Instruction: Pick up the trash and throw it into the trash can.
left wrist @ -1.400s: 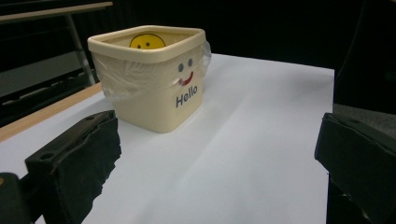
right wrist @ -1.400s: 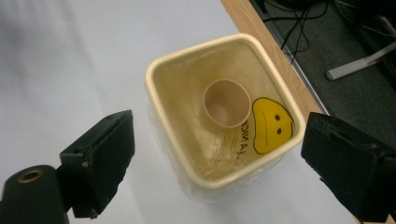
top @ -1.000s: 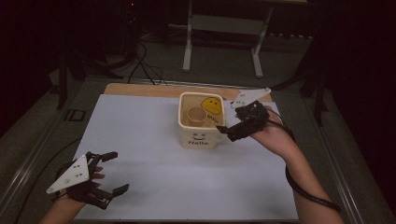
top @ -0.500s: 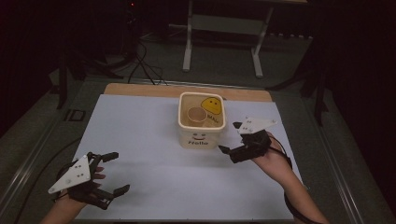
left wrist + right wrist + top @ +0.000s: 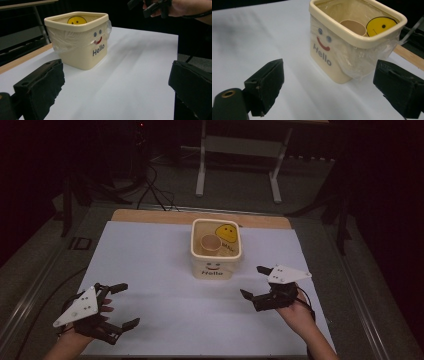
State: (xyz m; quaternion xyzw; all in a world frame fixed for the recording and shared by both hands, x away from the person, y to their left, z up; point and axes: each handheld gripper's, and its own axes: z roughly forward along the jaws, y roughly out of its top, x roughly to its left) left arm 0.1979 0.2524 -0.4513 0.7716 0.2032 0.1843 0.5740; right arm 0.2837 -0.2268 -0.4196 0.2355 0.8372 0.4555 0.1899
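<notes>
A cream square bin [image 5: 216, 251] with a smiley face and "Hello" on its front stands mid-table, lined with clear plastic. Inside it sit a brown paper cup [image 5: 209, 243] and a yellow smiley disc [image 5: 226, 232]. The bin [image 5: 79, 38] also faces my left gripper view, and the bin [image 5: 352, 42] with its cup [image 5: 353, 27] is close in my right gripper view. My left gripper [image 5: 122, 305] rests open at the front left, empty. Right of the bin's front, my right gripper [image 5: 254, 281] is open and empty, apart from the bin.
A white sheet [image 5: 165, 285] covers the table; a wooden strip [image 5: 150, 216] shows along its far edge. Beyond the table stand a metal frame [image 5: 237, 150] and floor cables [image 5: 150, 185] in the dark. The other hand's gripper [image 5: 150, 6] shows top right in the left gripper view.
My right gripper has drawn back from the bin's right rim toward the front right of the table, now open and apart from it. The left gripper stayed put.
</notes>
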